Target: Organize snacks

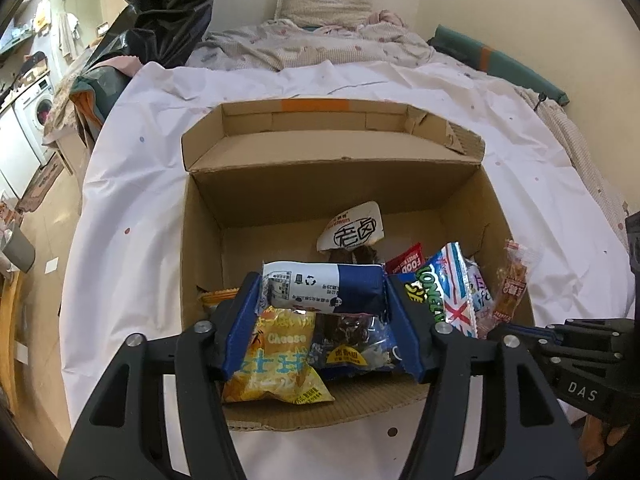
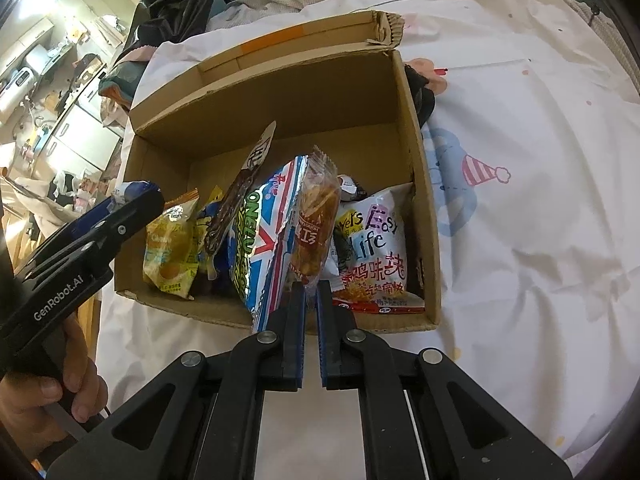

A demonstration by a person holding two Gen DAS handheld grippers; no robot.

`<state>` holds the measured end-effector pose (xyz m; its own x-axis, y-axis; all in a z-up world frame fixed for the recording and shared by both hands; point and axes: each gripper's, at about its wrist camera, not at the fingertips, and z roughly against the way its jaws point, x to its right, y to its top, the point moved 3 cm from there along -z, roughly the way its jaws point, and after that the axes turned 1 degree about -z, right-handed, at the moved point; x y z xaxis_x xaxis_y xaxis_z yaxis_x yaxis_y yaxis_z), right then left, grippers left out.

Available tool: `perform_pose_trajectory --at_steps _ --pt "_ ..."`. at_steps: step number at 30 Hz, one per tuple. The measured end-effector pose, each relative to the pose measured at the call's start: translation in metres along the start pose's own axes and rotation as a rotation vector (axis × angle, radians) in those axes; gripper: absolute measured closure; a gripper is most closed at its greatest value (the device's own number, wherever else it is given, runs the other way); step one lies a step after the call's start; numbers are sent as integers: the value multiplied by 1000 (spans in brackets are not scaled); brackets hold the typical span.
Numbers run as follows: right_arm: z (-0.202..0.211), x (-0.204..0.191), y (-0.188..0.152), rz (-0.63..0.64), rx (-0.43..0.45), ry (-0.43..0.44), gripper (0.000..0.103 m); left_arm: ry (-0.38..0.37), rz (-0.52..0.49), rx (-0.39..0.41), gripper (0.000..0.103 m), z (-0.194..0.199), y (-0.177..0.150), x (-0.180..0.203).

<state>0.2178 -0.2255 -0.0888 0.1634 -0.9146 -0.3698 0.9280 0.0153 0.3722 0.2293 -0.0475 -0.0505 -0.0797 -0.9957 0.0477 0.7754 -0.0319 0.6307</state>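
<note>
Snacks fill the near half of the box [image 1: 208, 200], which sits open on the white sheet [image 1: 132, 184] spread over the bed, its far half bare cardboard. Both tongs hang over the box's near edge. The left gripper [image 1: 324, 308] has a blue-and-white pack [image 1: 320, 286] lying crosswise between its half-spread blue pads, above a yellow cheese bag [image 1: 276, 360] and a dark pack [image 1: 352, 340] — whether the pads press on it I cannot tell. The right gripper [image 2: 311, 292] is pressed nearly together, pinching the bottom seal of a clear orange packet [image 2: 316, 216] that stands upright over the box's near right part.

As I read it, the step in hand is setting these two into the box. The next move calls for the right tongs to lower the packet into the gap beside the striped bag [image 2: 272, 216] and then spread, and for the left to let the blue-and-white pack settle flat on the pile without knocking its neighbours over.

The right view alone shows the white bag [image 2: 372, 248] with red lettering in the box's near right corner, the person's hand [image 2: 52, 376] on the left handle, and the cartoon print on the sheet. The left view alone shows the blue-and-white pack's whole face, and the bare floor of the box's far left corner — the other view cuts that off
</note>
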Motion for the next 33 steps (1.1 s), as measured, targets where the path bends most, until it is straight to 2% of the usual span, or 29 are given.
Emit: perform_pose_trajectory --at_steps 1,5,9,15,18,20,21,22,29,33 --pt "0 -1 0 0 0 3 95 -5 4 -1 44 0 0 0" --pt "0 -2 0 -2 -3 7 93 10 17 -4 31 2 -1 -3" --pt "0 -3 -1 11 1 -36 93 -2 47 -15 11 4 -3 -7" --pt "3 -2 1 10 16 -43 92 -9 81 8 10 12 -2 -14" --pt "10 -1 2 -2 35 -33 81 -12 92 70 10 27 0 -19" --pt "14 -3 3 -7 50 -18 61 1 90 104 10 36 1 -22" --pt "17 -4 3 -8 60 -17 35 7 90 111 10 38 3 -23" --pt "22 -6 2 -7 89 -18 20 11 91 116 10 42 3 -25" --pt "44 -16 -2 10 178 -7 16 36 106 171 10 68 0 -37" --pt "63 -19 -6 -4 250 0 9 49 103 190 10 82 -8 -40"
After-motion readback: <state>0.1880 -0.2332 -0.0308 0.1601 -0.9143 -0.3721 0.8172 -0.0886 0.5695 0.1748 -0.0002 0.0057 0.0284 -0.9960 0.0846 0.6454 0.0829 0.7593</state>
